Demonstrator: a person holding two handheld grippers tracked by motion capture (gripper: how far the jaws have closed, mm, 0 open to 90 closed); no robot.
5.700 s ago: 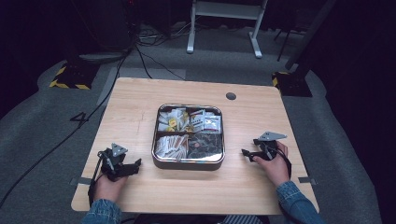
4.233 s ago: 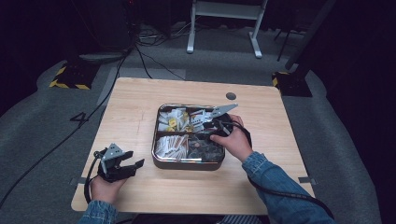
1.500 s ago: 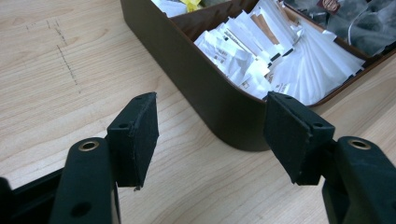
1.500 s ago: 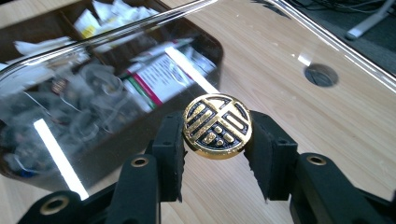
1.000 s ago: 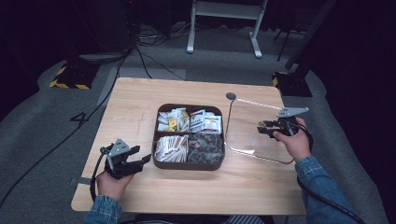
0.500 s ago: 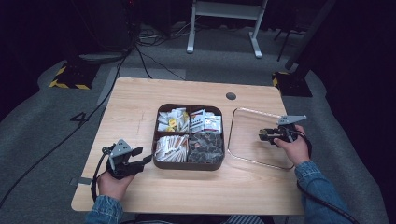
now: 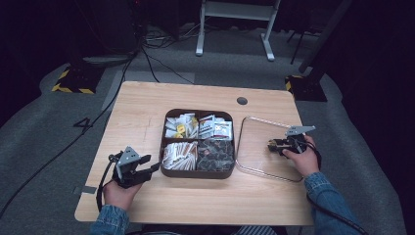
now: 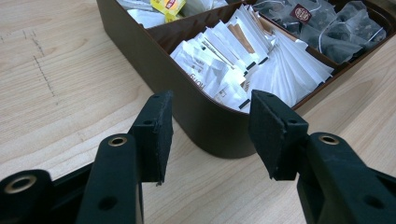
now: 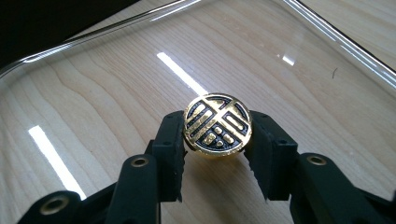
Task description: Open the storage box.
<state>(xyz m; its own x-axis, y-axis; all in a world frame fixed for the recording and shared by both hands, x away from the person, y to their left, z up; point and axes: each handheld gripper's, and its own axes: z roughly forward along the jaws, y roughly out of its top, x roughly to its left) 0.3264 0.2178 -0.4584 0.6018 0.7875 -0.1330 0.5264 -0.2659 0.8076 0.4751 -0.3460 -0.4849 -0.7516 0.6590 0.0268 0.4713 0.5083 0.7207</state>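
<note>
The clear lid [image 7: 266, 149] now lies flat right of the brown box [image 7: 197, 142], the right gripper [image 9: 217, 140] clamping its gold knob [image 9: 217, 124], the left gripper [image 8: 209, 123] gaping at the box's corner.

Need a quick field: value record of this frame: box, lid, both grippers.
box: brown tray with four compartments, uncovered, at the table's centre
contents: paper packets in three compartments, dark tea bags in the fourth
lid: clear lid flat on the table, right of the tray
lid knob: round gold-and-black knob
right gripper: shut on the knob
left gripper: open, empty, facing the tray's near left corner
</note>
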